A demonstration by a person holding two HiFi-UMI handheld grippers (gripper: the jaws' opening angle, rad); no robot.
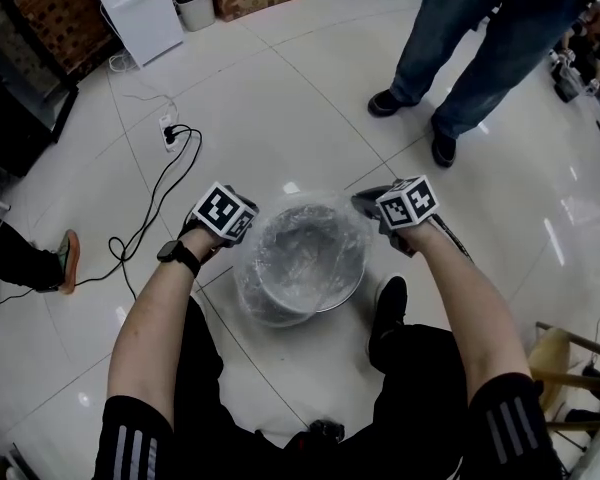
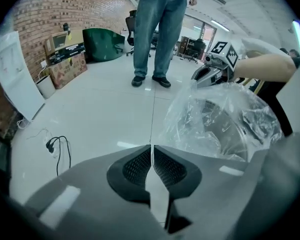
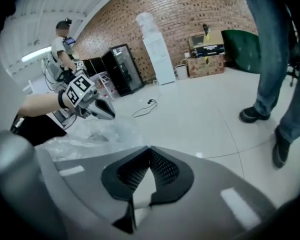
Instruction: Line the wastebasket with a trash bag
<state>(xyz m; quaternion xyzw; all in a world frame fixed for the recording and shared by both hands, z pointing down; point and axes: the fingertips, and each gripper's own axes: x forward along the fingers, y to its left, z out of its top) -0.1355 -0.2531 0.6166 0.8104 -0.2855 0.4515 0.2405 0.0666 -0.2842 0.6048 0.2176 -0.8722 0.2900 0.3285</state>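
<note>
Seating the liner: both grippers pinched shut on either side of the bin

The clear crinkled plastic trash bag (image 1: 252, 286) drapes the round shiny metal wastebasket (image 1: 355, 278), which sits between the left gripper (image 2: 151, 146) and the right gripper (image 3: 147, 148). No film shows in either closed pair of jaws. Best to catch the loose skirt low and pull it down evenly.

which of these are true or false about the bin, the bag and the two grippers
1. A clear trash bag is draped over the wastebasket. True.
2. The left gripper has its jaws wide apart. False: they are together, with nothing between them.
3. A black cable lies on the floor on the person's left. True.
4. The wastebasket stands on a table. False: it stands on the white floor.
5. The right gripper grips a bottle. False: its jaws are shut and empty.
</note>
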